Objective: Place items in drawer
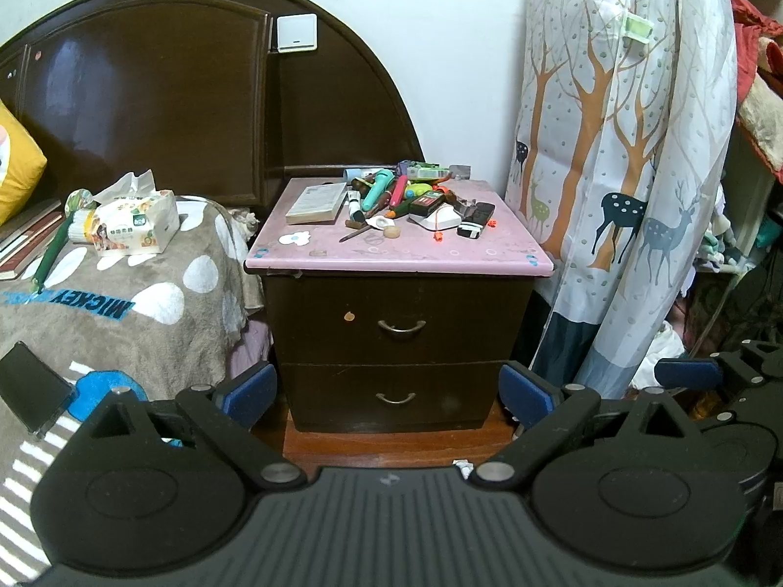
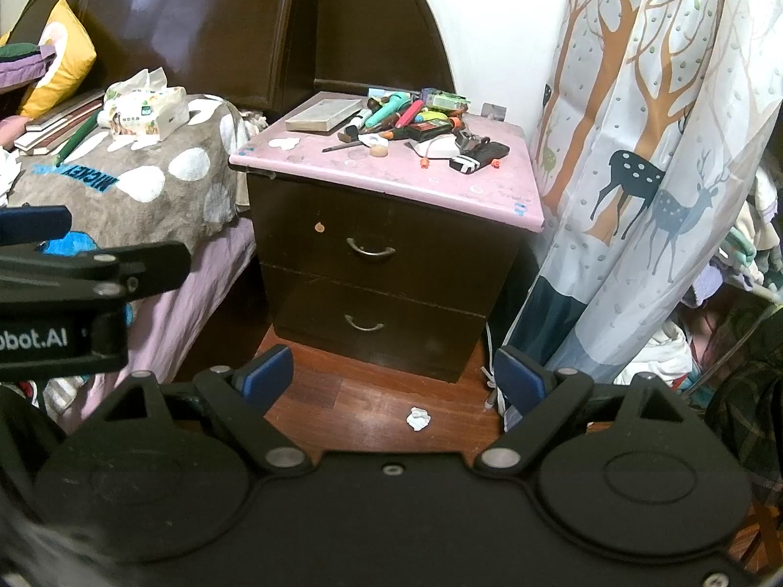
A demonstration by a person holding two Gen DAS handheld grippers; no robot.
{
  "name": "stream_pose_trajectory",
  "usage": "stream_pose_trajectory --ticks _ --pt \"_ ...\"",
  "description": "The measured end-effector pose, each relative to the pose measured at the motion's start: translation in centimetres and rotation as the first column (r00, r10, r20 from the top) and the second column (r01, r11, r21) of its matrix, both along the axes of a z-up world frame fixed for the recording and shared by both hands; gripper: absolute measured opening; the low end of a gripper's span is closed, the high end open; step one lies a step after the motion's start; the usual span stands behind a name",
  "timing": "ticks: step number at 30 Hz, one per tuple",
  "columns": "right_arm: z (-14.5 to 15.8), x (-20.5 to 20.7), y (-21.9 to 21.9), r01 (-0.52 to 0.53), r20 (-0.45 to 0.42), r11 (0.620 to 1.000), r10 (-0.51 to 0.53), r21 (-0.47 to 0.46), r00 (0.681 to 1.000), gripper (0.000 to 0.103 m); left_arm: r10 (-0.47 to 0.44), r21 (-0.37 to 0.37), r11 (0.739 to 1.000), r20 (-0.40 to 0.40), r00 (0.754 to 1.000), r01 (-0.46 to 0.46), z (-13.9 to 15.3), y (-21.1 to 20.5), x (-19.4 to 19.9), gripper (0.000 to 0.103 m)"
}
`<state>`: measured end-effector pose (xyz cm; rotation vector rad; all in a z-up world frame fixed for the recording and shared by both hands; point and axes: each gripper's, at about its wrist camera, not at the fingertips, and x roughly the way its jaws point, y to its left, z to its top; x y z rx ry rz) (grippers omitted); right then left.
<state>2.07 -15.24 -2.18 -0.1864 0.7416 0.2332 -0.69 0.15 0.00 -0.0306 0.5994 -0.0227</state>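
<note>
A dark wooden nightstand [image 1: 396, 323] with a pink top [image 1: 391, 244] stands ahead; it also shows in the right wrist view [image 2: 386, 254]. Both drawers are shut: the upper drawer handle [image 1: 401, 328] [image 2: 370, 249] and the lower drawer handle [image 1: 395, 398] [image 2: 363, 327] are metal loops. A pile of small items [image 1: 416, 195] [image 2: 421, 122] and a book [image 1: 317, 203] [image 2: 323, 115] lie on top. My left gripper [image 1: 389, 394] is open and empty, well short of the nightstand. My right gripper [image 2: 394, 376] is open and empty, above the floor.
A bed with a grey blanket [image 1: 122, 303] [image 2: 127, 186] and a tissue pack [image 1: 134, 225] is at the left. A printed wardrobe cover [image 1: 611, 171] [image 2: 646, 171] hangs at the right. A paper scrap [image 2: 418, 419] lies on the wooden floor. A phone [image 1: 32, 391] lies on the bed.
</note>
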Motion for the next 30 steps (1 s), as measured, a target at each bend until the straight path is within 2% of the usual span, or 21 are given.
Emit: stream_pose_trajectory --ticks 4,12,17,20,24,27,30 --pt "0.3 -0.1 0.0 -0.003 0.008 1.0 0.003 0.002 1.0 0.09 0.008 0.031 0.999 0.011 1.0 -0.008 0.6 -0.3 -0.5 0.098" --pt "1.1 -0.7 0.0 -0.036 0.048 0.999 0.034 0.037 0.998 0.09 0.04 -0.028 0.999 0.057 0.998 -0.038 1.8 0.6 -1.3 0.098" --pt "1.2 0.0 -0.6 -0.053 0.091 0.996 0.047 0.072 0.995 0.095 0.038 -0.016 0.999 0.069 0.997 -0.037 1.8 1.0 -0.1 0.098" --pt "0.7 1.9 -0.7 -0.058 0.097 0.996 0.052 0.069 0.994 0.099 0.026 -0.024 0.999 0.065 0.998 -0.024 1.4 1.3 1.7 0.103" --pt "-0.1 4.5 -0.8 -0.065 0.106 0.996 0.058 0.065 0.993 0.1 0.012 -0.025 1.0 0.06 0.998 -0.01 0.8 1.8 4.2 0.103" --pt "-0.7 6.5 -0.9 -0.068 0.104 0.996 0.062 0.059 0.993 0.1 0.013 -0.046 0.999 0.036 0.999 -0.011 0.4 2.4 6.6 0.103" --pt "-1.2 8.6 -0.9 -0.045 0.069 0.996 0.04 0.075 0.997 0.1 0.004 -0.097 0.995 0.01 1.0 -0.003 -0.3 3.1 8.9 0.103"
